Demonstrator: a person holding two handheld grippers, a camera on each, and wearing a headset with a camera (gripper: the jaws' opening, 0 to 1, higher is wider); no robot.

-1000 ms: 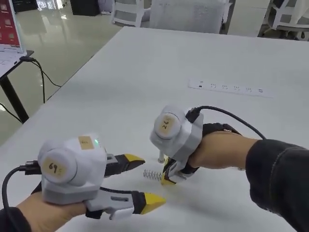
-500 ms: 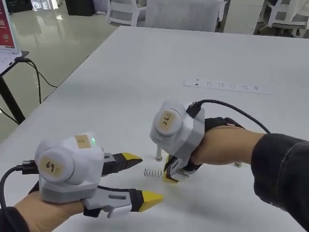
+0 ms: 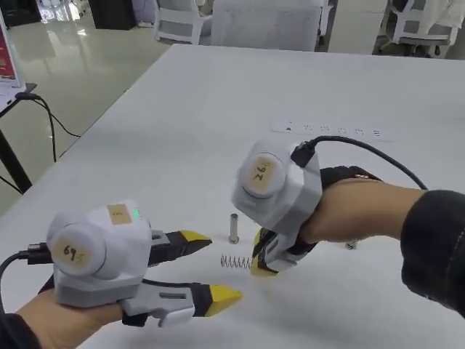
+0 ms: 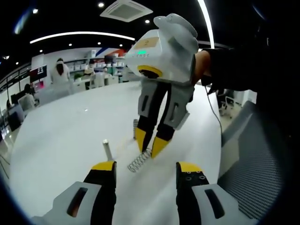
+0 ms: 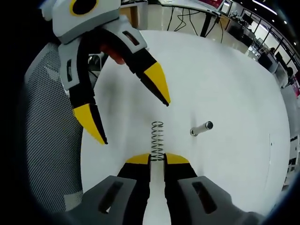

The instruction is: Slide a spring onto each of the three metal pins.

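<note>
Head view: the right gripper [image 3: 263, 266], held from the right, points down at the white table [image 3: 182, 131] with its yellow tips pinched on one end of a spring [image 3: 234, 261], which lies flat on the tabletop. A metal pin [image 3: 234, 227] stands upright just behind the spring, apart from it. The left gripper [image 3: 214, 266], lower left, has its jaws spread wide and holds nothing. A power strip [image 3: 330, 131] lies farther back.

Left gripper view: own jaws apart at the bottom [image 4: 146, 167]; beyond them the spring [image 4: 139, 160], gripped at its far end by the right gripper [image 4: 150, 144], with the pin [image 4: 107, 149] to its left.

Right gripper view: own jaws [image 5: 157, 158] clamp the near end of the spring [image 5: 157, 139]; the pin [image 5: 201, 128] is to the right, the left gripper [image 5: 132, 117] beyond, agape
</note>
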